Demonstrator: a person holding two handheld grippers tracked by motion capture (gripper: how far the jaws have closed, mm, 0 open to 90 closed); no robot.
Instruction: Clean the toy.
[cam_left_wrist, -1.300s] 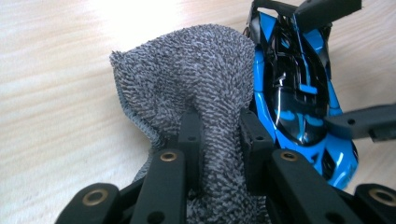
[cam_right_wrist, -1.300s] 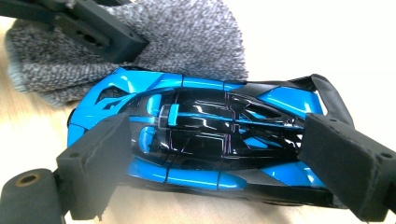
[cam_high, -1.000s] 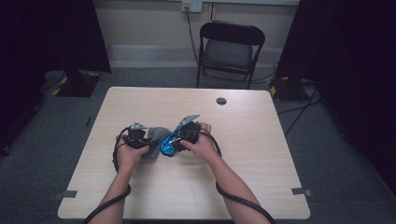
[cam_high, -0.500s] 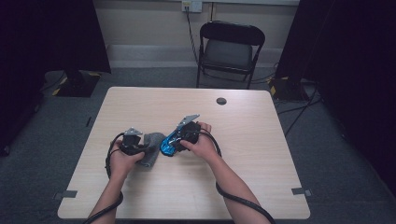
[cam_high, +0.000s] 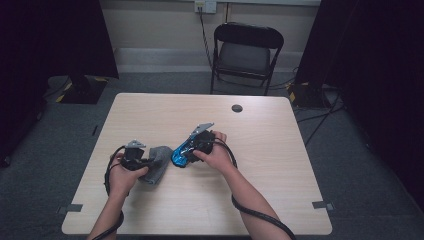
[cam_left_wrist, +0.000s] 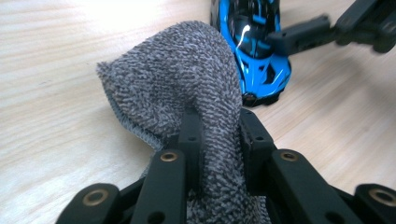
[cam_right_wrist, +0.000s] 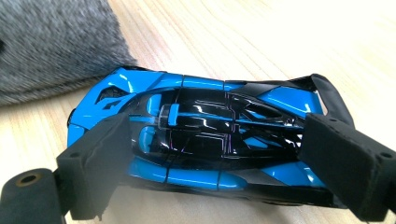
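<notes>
High view: one table (cam_high: 280, 200), one blue toy car (cam_high: 179, 156), one grey cloth (cam_high: 157, 167) just beside it, near table middle.
Left gripper view: left gripper (cam_left_wrist: 218, 128) clamped on cloth.
Right gripper view: right gripper (cam_right_wrist: 219, 163) grips car lengthwise. No readable writing.

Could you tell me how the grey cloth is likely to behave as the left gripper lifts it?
The grey cloth will probably hang limp: it already folds and droops around the left gripper. Its looped pile looks grippy, so slipping seems unlikely. It is likely light, and may brush the blue toy car close beside it.
</notes>
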